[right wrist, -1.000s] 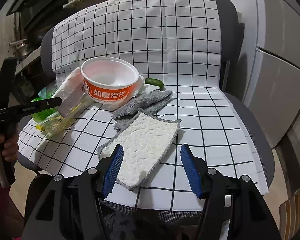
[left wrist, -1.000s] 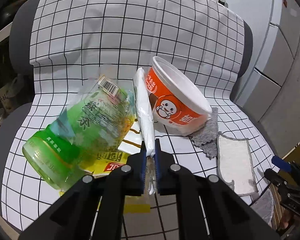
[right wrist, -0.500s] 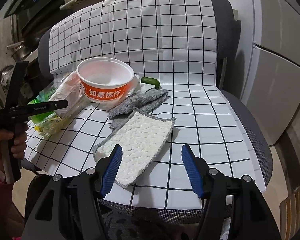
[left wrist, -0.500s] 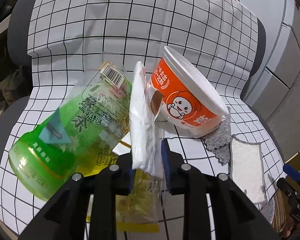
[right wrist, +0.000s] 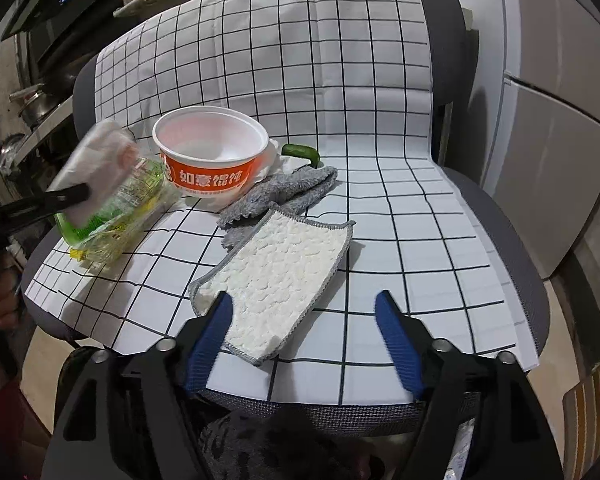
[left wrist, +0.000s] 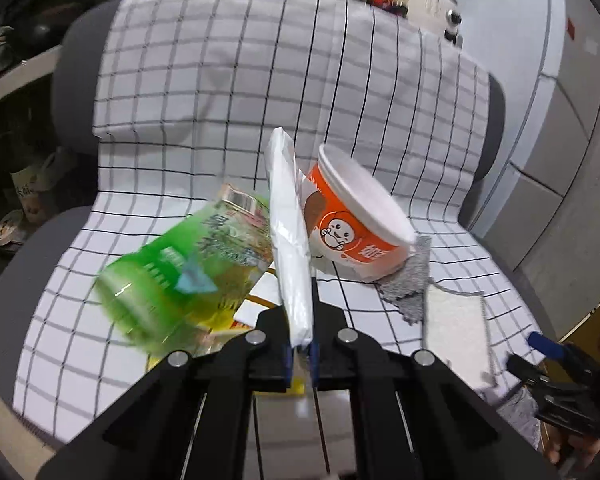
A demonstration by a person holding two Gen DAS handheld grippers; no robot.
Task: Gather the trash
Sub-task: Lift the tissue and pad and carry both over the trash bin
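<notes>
On the chair seat (right wrist: 496,216), over the black-gridded white cloth (right wrist: 300,60) that is draping its back and seat, your litter is lying bunched toward the left side. One orange-and-white paper bowl (right wrist: 210,160) is sitting upright and empty, one crumpled green plastic bottle (left wrist: 180,264) is lying on its side just beside it on yellow wrappers (right wrist: 100,248), and one small green pepper-like piece (right wrist: 302,152) is peeking out behind the bowl. Two cloths are crowding the middle: a grey towel (right wrist: 284,192) is lying against the bowl's base, and a white grey-edged dishcloth (right wrist: 276,276) is overlapping the towel's near edge and reaching toward you. A grey cabinet (right wrist: 560,168) is standing to the right of the chair, and cluttered kitchen shelves (right wrist: 60,40) are running behind it on the left. Your left gripper (left wrist: 300,354) is pinching one white plastic wrapper (left wrist: 290,240) by its lower end, its blue pads having just been closing tight on it, and the wrapper is standing up in front of the bottle and bowl, clear of the seat in the right wrist view. Your right gripper (right wrist: 306,344) is hovering over the near end of the dishcloth with its jaws spread wide, having just been opening further, with nothing gripped; whether its left finger (right wrist: 210,332) is touching the cloth you cannot tell from here.
</notes>
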